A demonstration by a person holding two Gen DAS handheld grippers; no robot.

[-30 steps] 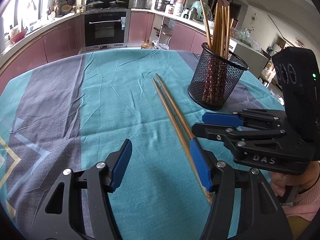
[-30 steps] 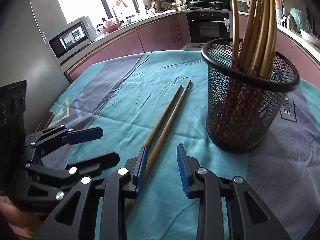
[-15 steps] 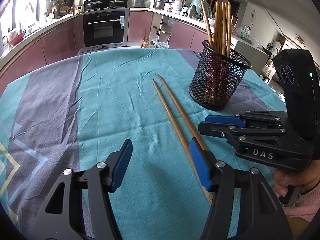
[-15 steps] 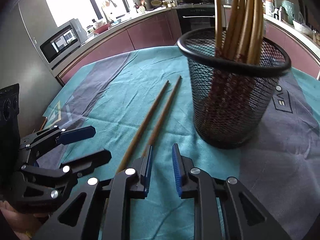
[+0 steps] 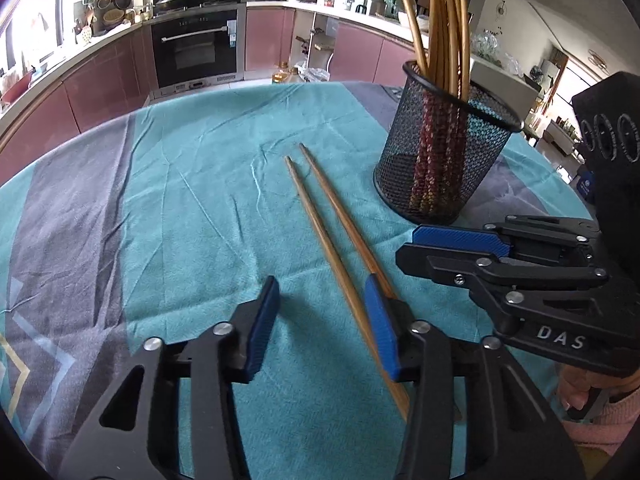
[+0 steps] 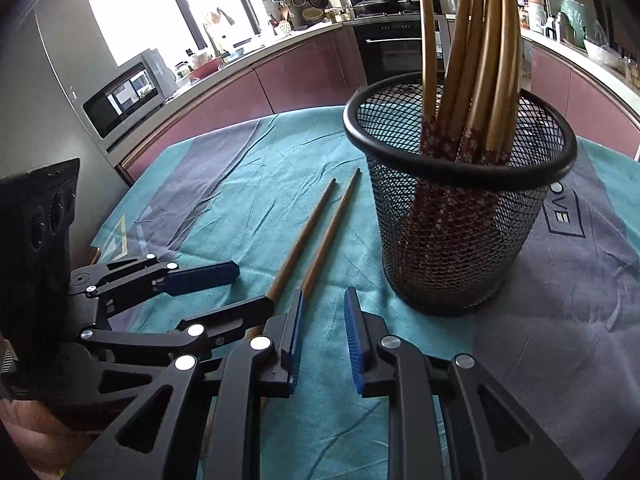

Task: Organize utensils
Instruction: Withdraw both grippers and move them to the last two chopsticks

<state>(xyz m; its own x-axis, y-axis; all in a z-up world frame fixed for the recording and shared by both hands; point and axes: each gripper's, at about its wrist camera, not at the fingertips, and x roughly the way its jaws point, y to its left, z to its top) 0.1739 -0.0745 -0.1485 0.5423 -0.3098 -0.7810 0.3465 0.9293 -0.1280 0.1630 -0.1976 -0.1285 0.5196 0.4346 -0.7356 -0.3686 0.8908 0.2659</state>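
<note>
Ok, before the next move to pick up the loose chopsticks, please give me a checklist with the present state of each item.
1. Two loose chopsticks lie flat on the tablecloth: ok.
2. Left gripper open, one chopstick between its jaws: ok.
3. Right gripper open, holding nothing: ok.
4. Mesh holder upright: ok.
5. Room in the holder for two more: cannot tell.
6. Grippers apart from each other: ok.

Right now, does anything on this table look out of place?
Yes: two loose chopsticks lie flat on the teal tablecloth, left of the mesh holder, while the other chopsticks stand upright inside it. Nothing looks spilled or damaged.
</note>
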